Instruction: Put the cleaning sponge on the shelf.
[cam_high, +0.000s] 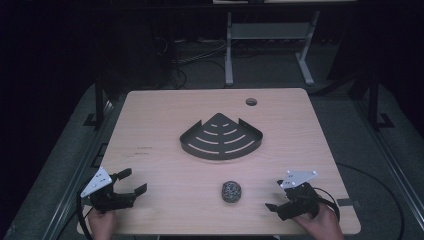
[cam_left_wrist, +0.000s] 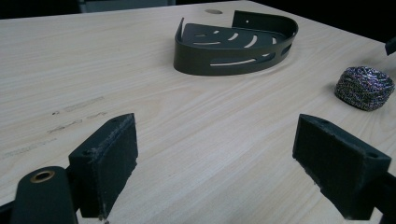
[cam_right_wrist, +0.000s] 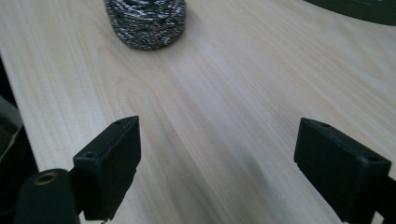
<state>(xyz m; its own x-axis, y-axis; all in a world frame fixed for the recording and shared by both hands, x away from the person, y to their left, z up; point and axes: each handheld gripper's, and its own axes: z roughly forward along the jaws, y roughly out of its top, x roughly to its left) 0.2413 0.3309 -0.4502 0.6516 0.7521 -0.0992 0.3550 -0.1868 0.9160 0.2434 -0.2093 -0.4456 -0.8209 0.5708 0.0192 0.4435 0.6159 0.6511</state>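
Observation:
A dark metal corner basket (cam_high: 221, 138) with curved slots sits at the middle of the wooden table (cam_high: 150, 125); the left gripper view shows the basket (cam_left_wrist: 233, 44) at the top. A round steel-wool scouring pad (cam_high: 231, 191) lies nearer the front edge, seen as the pad (cam_left_wrist: 364, 87) at the right of the left gripper view and the pad (cam_right_wrist: 145, 21) at the top of the right gripper view. My left gripper (cam_high: 132, 181) stands open at the front left with nothing between its jaws. My right gripper (cam_high: 276, 195) is open at the front right, pointing toward the pad and apart from it.
A round cable hole (cam_high: 251, 102) lies near the table's far edge. Behind the table stands the white frame of another desk (cam_high: 265, 35), with cables on the dark floor. A person's hands hold both grippers at the front edge.

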